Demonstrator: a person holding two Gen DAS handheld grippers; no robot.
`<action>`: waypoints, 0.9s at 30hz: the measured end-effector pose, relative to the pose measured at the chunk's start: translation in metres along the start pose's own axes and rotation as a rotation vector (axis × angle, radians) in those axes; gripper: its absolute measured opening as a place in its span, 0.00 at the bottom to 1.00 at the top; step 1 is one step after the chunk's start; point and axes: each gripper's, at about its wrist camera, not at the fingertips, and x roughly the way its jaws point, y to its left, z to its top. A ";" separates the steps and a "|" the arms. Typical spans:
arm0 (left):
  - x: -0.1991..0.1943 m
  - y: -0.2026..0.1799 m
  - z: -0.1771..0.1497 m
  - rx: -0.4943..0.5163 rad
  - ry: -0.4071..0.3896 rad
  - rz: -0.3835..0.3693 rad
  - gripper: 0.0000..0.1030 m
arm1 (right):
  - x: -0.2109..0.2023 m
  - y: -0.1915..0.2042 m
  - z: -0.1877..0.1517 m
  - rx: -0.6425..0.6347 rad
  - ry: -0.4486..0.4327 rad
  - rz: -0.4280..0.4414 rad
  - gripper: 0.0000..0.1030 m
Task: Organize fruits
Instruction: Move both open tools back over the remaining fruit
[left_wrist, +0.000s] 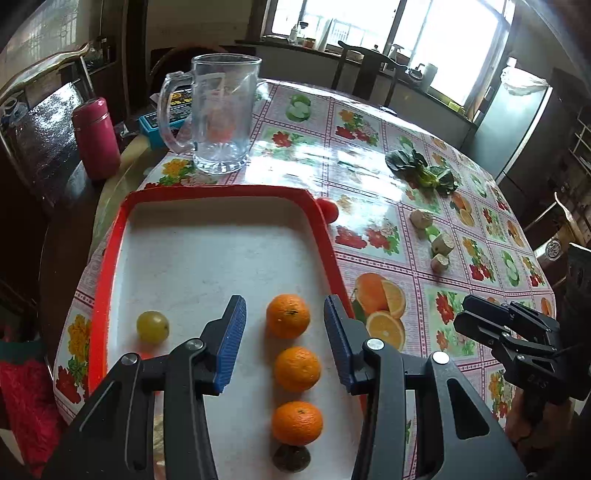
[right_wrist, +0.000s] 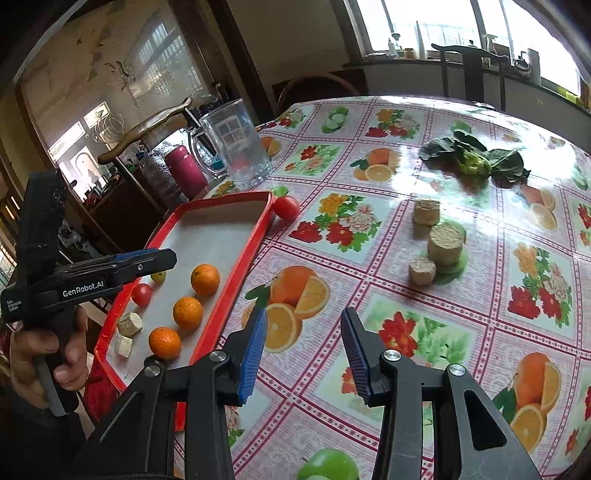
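The left claw (left_wrist: 284, 343) hangs over the near end of the red-rimmed tray (left_wrist: 110, 258), its blue pads spread and pinching nothing; three oranges (left_wrist: 297, 369) lie in a row beneath the gap, on the tray's white floor. A yellow-green grape (left_wrist: 152, 326) sits toward the tray's left rim. The right claw (right_wrist: 303, 350) is likewise spread and empty, over bare worktop (right_wrist: 406, 122) just right of the tray's right rim.

From the right wrist view the tray also holds a small red tomato (right_wrist: 142, 294) and two pale cut chunks (right_wrist: 129, 324) near its near left corner. Another tomato (right_wrist: 286, 207) rests on the worktop, touching the tray's far right corner. Three pale cut rounds (right_wrist: 445, 242) and a leafy green (right_wrist: 476, 158) lie farther toward the worktop's right edge. A glass mug (left_wrist: 218, 114) stands beyond the tray's far rim, a pink flask (left_wrist: 96, 138) off the left edge.

The worktop wears a glossy fruit-and-flower cloth; windows glare behind. A green apple (right_wrist: 328, 465) is cut off at the bottom edge, and a dark lump (left_wrist: 291, 458) below the nearest orange is hard to make out.
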 end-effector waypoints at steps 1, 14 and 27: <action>0.001 -0.005 0.001 0.007 0.001 -0.004 0.41 | -0.002 -0.004 -0.001 0.005 -0.002 -0.004 0.42; 0.037 -0.085 0.004 0.080 0.069 -0.182 0.41 | -0.029 -0.052 -0.010 0.088 -0.042 -0.049 0.42; 0.076 -0.076 0.003 0.072 0.127 -0.079 0.37 | -0.019 -0.093 -0.005 0.143 -0.032 -0.077 0.42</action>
